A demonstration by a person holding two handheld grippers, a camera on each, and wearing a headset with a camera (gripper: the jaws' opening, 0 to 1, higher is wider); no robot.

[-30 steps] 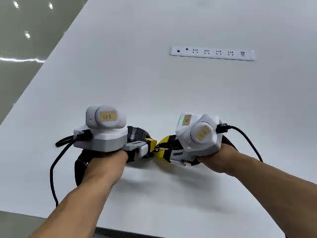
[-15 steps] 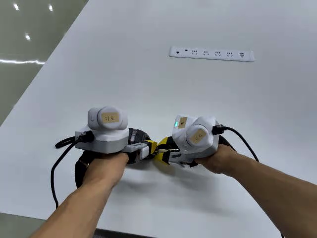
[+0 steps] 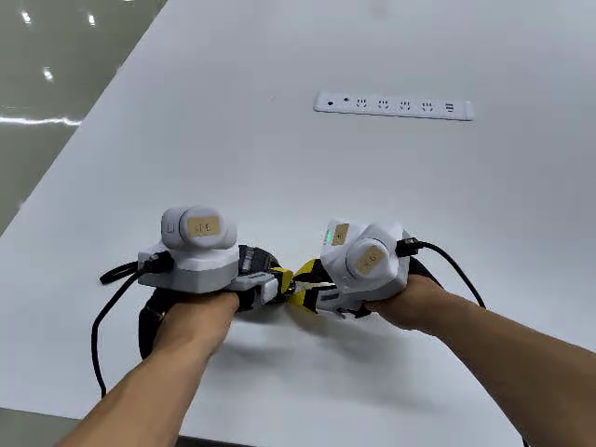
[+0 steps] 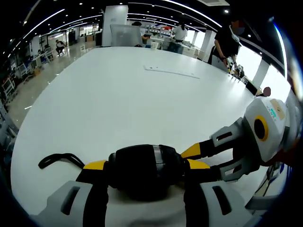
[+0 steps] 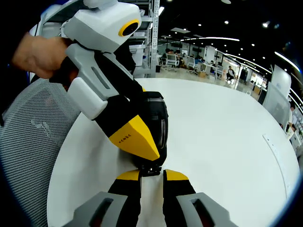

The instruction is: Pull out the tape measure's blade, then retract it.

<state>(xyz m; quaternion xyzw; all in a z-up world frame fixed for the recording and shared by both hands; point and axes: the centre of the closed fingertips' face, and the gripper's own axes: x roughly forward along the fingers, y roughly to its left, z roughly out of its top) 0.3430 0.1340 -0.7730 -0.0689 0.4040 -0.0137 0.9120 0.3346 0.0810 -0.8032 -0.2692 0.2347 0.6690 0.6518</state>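
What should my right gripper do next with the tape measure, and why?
Probably draw the right gripper straight away from the left gripper: the right jaws seem to pinch the end tab, flush against the tape measure case that the left gripper clamps.

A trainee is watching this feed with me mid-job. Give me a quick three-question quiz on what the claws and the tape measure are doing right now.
1. True or false: the left claw is shut on the body of the tape measure.
2. Multiple choice: the right claw is closed on (A) a cable, (B) the blade's end hook at the mouth of the case, (C) nothing.
3. Short answer: what long white item lies on the table beyond both claws?

Key: 1 true; 2 B; 3 the power strip.
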